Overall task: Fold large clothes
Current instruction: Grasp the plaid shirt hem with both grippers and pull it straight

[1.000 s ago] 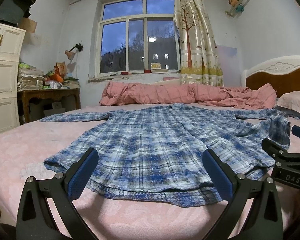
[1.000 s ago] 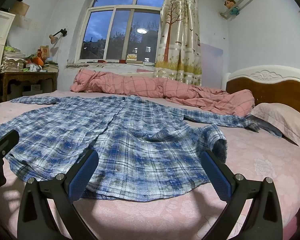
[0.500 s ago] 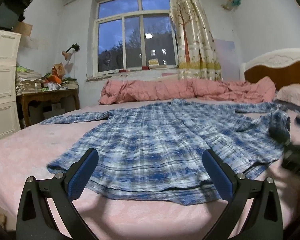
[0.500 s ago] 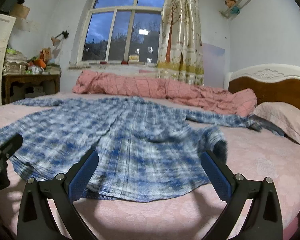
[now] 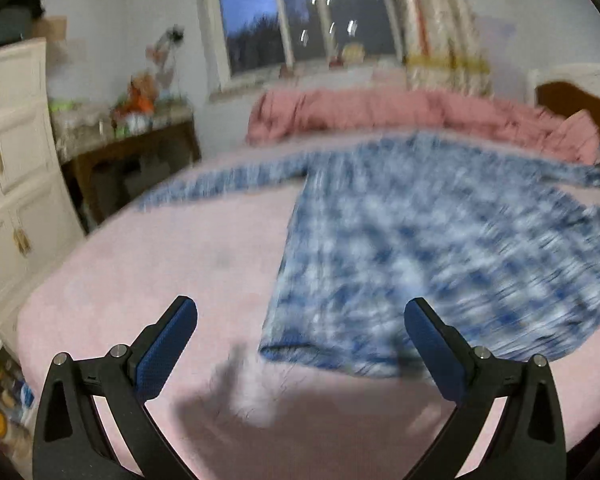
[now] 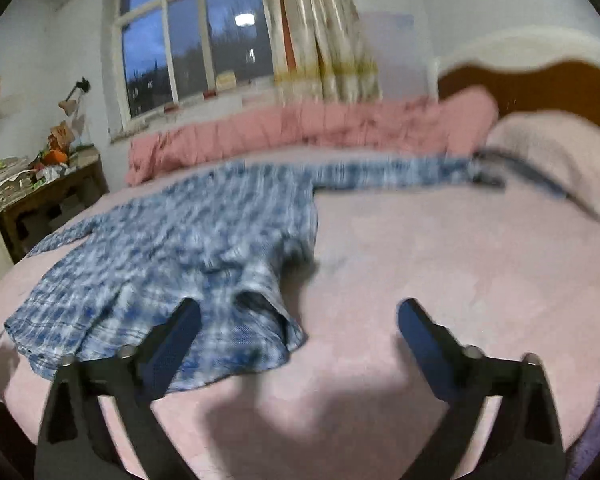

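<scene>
A dusk-lit bedroom, its bed spread with a pink sheet, carries a blue plaid shirt laid flat, sleeves out to either side, hem toward the near edge. Both views, sharp a second ago, are now smeared with motion: the two grippers have swung apart, the left gripper toward the shirt's near left hem corner, the right gripper toward the rumpled near right corner. The left fingers stand wide open and empty, the hem corner lying between them, seemingly untouched. The right fingers have just been closing a little but remain wide, nothing between them but sheet; the left one overlaps the hem in the picture. The fold has likely not begun; both hands appear to be lining up on the hem.
</scene>
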A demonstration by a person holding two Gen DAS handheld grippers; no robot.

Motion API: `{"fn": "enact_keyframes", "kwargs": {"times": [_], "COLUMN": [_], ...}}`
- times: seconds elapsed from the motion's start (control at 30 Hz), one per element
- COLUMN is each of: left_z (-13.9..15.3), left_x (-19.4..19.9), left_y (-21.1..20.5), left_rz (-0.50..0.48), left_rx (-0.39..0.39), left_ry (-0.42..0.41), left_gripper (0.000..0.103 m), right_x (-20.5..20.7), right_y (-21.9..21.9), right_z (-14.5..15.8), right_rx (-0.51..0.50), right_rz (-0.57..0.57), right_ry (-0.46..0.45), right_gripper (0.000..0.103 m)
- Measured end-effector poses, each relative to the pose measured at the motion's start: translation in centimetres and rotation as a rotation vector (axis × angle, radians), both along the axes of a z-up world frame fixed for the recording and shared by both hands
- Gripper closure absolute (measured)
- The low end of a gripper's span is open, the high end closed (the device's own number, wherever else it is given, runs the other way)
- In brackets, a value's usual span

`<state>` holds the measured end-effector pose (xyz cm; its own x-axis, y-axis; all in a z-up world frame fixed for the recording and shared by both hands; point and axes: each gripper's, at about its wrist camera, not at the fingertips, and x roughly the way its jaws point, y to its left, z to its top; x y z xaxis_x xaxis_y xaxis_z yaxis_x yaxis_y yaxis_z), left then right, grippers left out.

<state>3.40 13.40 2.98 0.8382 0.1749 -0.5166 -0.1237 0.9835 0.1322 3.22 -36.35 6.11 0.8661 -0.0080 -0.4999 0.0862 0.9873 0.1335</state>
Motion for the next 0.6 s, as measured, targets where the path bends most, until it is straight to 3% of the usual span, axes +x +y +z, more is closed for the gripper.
{"fn": "enact_keyframes", "kwargs": {"times": [0.07, 0.17, 0.23, 0.27, 0.3, 0.33, 0.37, 0.47, 0.53, 0.6], "left_z": [-1.7, -4.1, -4.5, -4.5, -4.4, -4.2, -4.0, -2.0, 0.1, 2.6], "left_x": [1.3, 2.4, 2.1, 2.0, 1.9, 1.7, 1.5, 0.6, 0.3, 2.6], "left_y": [0.4, 0.7, 0.5, 0.1, -0.1, -0.2, -0.3, -1.1, -2.4, -2.3], "left_rz": [0.033, -0.008, -0.010, -0.031, -0.054, -0.068, -0.069, -0.083, -0.079, -0.071], "left_rx": [-0.015, -0.148, -0.168, -0.154, -0.149, -0.144, -0.121, -0.021, 0.111, 0.128], "left_ry": [0.058, 0.136, 0.108, 0.104, 0.102, 0.088, 0.069, 0.006, -0.075, -0.109], "left_gripper": [0.000, 0.007, 0.009, 0.017, 0.025, 0.056, 0.101, 0.100, 0.100, 0.100], "right_x": [1.0, 3.1, 4.1, 4.4, 4.5, 4.8, 5.0, 4.2, 3.5, 3.9], "right_y": [-0.3, 0.7, 1.6, 2.1, 2.2, 2.5, 2.7, 1.6, 0.8, -0.3], "right_z": [-1.0, -2.3, -2.7, -2.8, -2.7, -2.7, -2.7, -1.7, -0.1, 2.6], "right_rx": [0.014, -0.002, -0.014, -0.032, -0.046, -0.066, -0.071, -0.043, -0.021, 0.020], "right_rz": [0.025, 0.088, 0.138, 0.148, 0.146, 0.143, 0.138, 0.087, 0.076, 0.066], "right_ry": [0.037, 0.093, 0.113, 0.111, 0.110, 0.110, 0.112, 0.053, 0.005, -0.049], "right_gripper": [0.015, 0.020, 0.022, 0.025, 0.040, 0.072, 0.097, 0.100, 0.100, 0.100]}}
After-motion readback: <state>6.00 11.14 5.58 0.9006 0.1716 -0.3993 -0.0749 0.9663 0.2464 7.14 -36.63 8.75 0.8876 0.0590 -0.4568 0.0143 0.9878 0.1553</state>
